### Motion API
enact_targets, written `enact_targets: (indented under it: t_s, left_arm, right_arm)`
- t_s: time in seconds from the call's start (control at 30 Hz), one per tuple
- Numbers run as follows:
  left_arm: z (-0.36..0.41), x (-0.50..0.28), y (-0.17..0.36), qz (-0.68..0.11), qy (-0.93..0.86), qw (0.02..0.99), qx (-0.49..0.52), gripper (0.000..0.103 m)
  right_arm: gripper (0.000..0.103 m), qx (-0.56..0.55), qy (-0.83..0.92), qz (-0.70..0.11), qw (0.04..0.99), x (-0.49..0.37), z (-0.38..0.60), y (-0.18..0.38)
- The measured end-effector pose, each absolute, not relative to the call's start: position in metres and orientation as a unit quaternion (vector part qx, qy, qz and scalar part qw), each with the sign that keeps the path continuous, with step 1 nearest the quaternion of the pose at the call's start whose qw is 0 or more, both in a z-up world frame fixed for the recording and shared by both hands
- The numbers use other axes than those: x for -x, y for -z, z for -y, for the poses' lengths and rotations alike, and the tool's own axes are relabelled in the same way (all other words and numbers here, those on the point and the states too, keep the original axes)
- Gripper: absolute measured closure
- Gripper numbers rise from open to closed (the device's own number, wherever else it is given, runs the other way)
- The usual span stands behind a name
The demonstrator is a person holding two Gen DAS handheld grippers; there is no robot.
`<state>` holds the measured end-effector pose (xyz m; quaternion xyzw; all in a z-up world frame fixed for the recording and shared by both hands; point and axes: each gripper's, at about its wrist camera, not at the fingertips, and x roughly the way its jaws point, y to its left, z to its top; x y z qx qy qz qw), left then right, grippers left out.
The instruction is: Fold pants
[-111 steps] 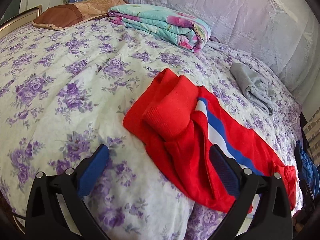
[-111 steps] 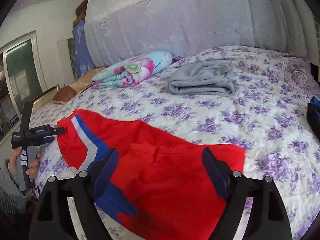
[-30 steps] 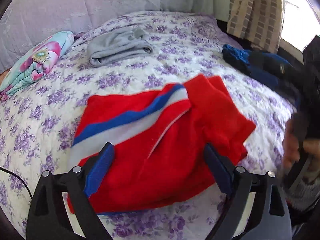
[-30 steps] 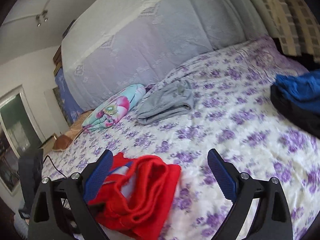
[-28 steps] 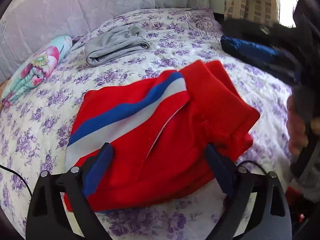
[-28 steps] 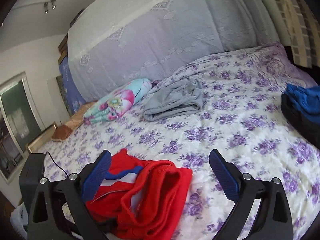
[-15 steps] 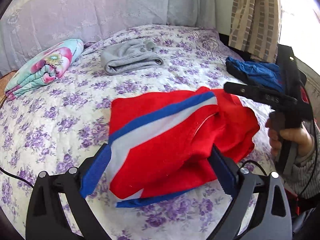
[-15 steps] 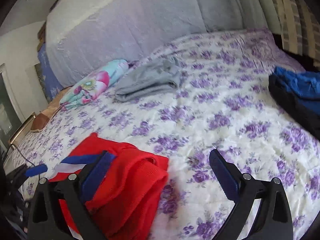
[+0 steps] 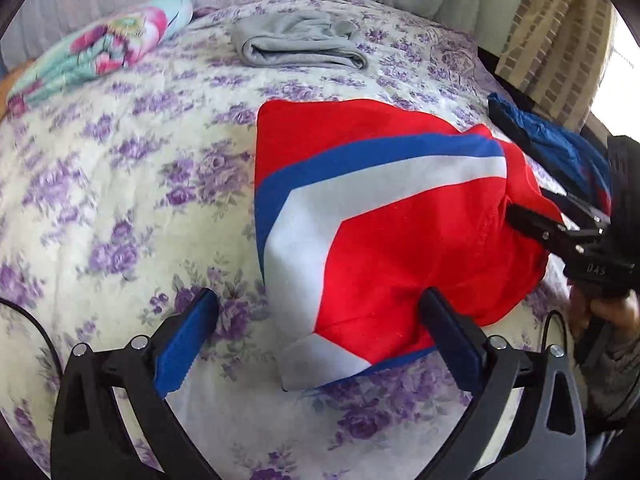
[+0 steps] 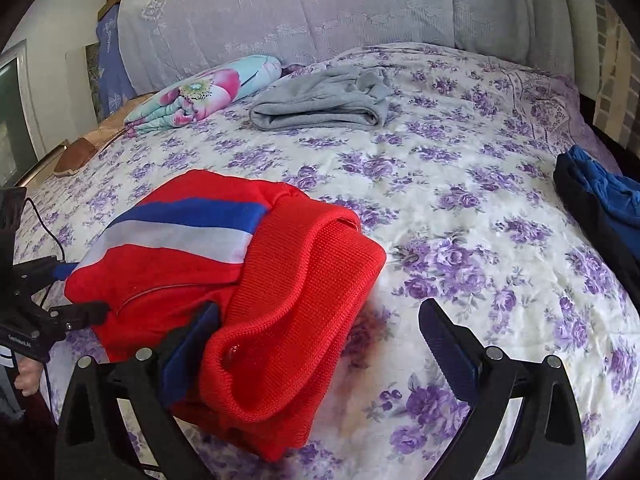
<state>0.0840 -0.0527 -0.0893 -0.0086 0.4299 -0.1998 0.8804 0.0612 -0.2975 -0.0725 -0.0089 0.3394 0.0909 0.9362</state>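
The red pants (image 9: 400,232) with a blue and white stripe lie folded in a compact bundle on the flowered bed (image 9: 120,184). My left gripper (image 9: 320,336) is open and empty at the bundle's near edge. My right gripper (image 10: 320,344) is open, its left finger against the ribbed red waistband (image 10: 296,304). The right gripper also shows in the left wrist view (image 9: 560,232), at the bundle's right side. The left gripper shows in the right wrist view (image 10: 72,296), at the bundle's left side.
A folded grey garment (image 9: 296,44) and a folded floral blanket (image 9: 100,52) lie at the far side of the bed. A blue and black garment pile (image 10: 600,200) sits at the bed's right edge. A curtain (image 9: 560,40) hangs beyond it.
Both grippers have come closer to the folded bundle, one at each side. The pants went from spread out on the bed to a compact fold.
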Motion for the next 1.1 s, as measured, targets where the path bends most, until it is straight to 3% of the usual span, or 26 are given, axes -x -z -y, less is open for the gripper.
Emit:
enact_targets:
  t_s: [0.2,0.33,0.4,0.63,1.1]
  left_arm:
    - [0.043,-0.078,0.060,-0.384,0.181,0.905,0.011,0.004]
    - [0.046,-0.099,0.073,-0.412,0.133,0.901,0.010,0.004]
    - [0.047,-0.105,0.085,-0.424,0.130,0.896,0.017,0.004]
    - [0.047,-0.099,0.087,-0.408,0.119,0.905,0.010,0.004]
    - [0.053,-0.095,0.080,-0.400,0.093,0.912,-0.017,0.004]
  right_arm:
    - [0.004,0.023,-0.131,-0.256,0.957,-0.028,0.281,0.036]
    - [0.004,0.054,-0.101,-0.315,0.942,-0.051,0.275,0.064]
    - [0.004,0.000,-0.124,-0.371,0.920,-0.069,0.287,0.082]
    - [0.004,-0.017,-0.131,-0.363,0.922,-0.063,0.290,0.082]
    - [0.004,0.008,-0.145,-0.232,0.962,-0.047,0.279,0.018]
